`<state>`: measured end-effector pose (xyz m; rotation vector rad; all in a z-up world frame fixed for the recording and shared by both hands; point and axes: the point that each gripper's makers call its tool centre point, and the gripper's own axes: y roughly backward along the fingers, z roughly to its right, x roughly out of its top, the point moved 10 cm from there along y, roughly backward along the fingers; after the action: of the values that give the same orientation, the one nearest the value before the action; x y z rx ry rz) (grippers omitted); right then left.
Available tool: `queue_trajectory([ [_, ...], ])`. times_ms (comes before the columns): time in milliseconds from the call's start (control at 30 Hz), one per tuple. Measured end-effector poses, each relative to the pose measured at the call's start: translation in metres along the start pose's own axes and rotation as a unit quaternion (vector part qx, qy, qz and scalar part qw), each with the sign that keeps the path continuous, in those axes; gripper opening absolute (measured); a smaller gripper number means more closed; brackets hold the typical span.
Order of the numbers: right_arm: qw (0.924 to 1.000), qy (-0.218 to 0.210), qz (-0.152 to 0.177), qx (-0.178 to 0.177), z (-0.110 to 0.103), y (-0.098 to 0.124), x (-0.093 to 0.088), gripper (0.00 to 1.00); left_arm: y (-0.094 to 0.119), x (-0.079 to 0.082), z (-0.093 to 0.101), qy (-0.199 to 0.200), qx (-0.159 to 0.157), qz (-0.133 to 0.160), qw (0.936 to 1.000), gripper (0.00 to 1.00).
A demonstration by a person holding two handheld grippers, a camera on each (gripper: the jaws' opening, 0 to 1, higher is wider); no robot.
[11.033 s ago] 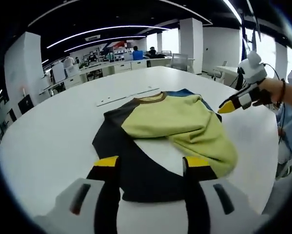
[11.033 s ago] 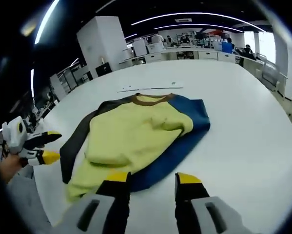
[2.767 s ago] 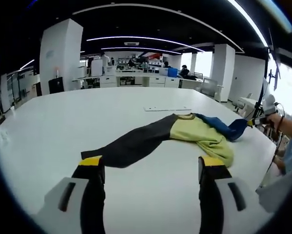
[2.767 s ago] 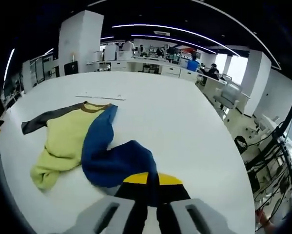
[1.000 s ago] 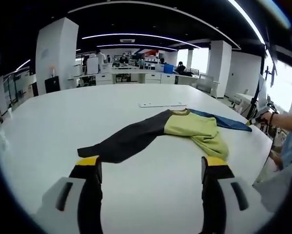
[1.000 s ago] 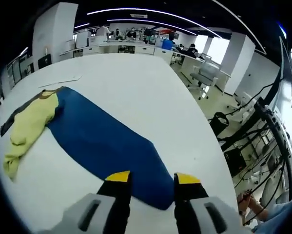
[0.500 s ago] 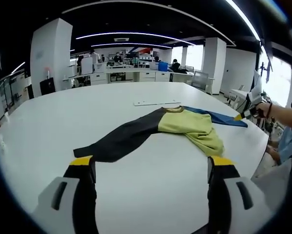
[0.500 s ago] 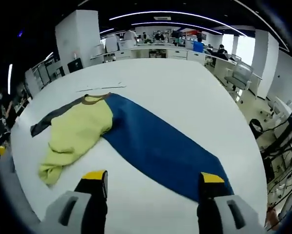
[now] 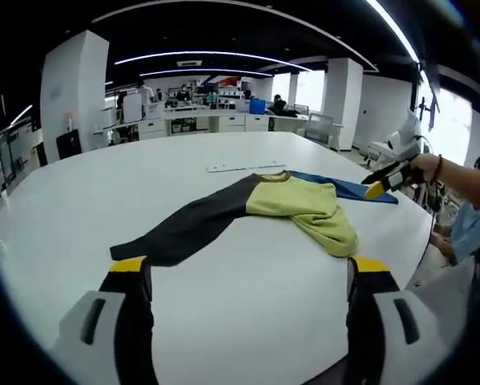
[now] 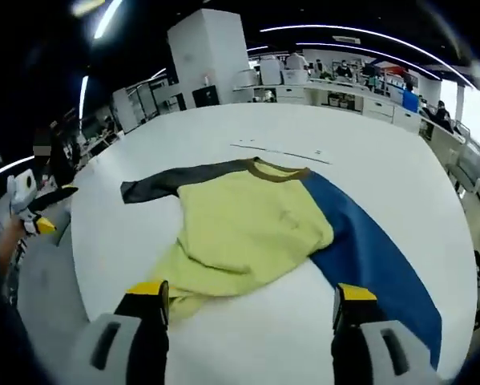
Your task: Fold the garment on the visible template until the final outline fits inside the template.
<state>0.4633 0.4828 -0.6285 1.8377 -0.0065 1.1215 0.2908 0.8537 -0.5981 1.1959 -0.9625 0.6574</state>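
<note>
Lying spread: garment (image 10: 248, 220) | table (image 10: 368, 160) | both grippers' jaws apart

Soft matt cloth garment (image 10: 248, 224) lies on a smooth, faintly glossy table (image 9: 248, 297).

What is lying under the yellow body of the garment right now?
The yellow body rests on the white table; its lower hem is bunched. The blue sleeve emerges from under its edge. Anything beneath the yellow fabric, template included, is covered.

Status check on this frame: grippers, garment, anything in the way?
Left gripper open, empty. Right gripper open, empty. Garment flat on table, both sleeves spread, unfolded. No obstructions.
</note>
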Motion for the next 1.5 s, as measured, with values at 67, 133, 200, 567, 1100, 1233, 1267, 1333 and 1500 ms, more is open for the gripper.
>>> queue_trajectory([
  [67,0.9998,0.017,-0.003,0.012,-0.012,-0.006,0.004,0.82,-0.001,-0.001,0.002,-0.001,-0.001,-0.002,1.0000,0.99],
  [133,0.9993,0.030,-0.004,0.024,-0.023,-0.012,0.008,0.81,-0.002,-0.001,0.005,-0.003,-0.003,-0.002,1.0000,0.99],
  [200,0.9979,0.049,-0.007,0.041,-0.036,-0.019,0.013,0.79,-0.003,-0.001,0.005,-0.001,-0.004,-0.001,1.0000,0.99],
  [567,0.9903,0.106,-0.040,0.080,-0.085,-0.056,0.016,0.76,-0.005,-0.005,0.000,0.006,-0.001,-0.007,1.0000,0.99],
  [1100,0.9812,0.166,-0.074,0.066,-0.097,-0.090,-0.012,0.45,-0.004,-0.014,0.005,0.008,-0.004,-0.020,0.9998,0.98],
  [1233,0.9788,0.186,-0.073,0.044,-0.096,-0.091,-0.013,0.35,-0.004,-0.017,0.006,0.009,-0.006,-0.025,0.9996,0.97],
  [1267,0.9777,0.191,-0.075,0.044,-0.097,-0.092,-0.014,0.35,-0.004,-0.017,0.006,0.009,-0.007,-0.026,0.9996,0.97],
  [1333,0.9762,0.199,-0.078,0.040,-0.101,-0.094,-0.016,0.35,-0.004,-0.018,0.007,0.011,-0.008,-0.028,0.9995,0.97],
  [1500,0.9762,0.199,-0.069,0.050,-0.103,-0.097,-0.016,0.14,-0.002,-0.020,0.008,0.011,-0.008,-0.033,0.9994,0.96],
])
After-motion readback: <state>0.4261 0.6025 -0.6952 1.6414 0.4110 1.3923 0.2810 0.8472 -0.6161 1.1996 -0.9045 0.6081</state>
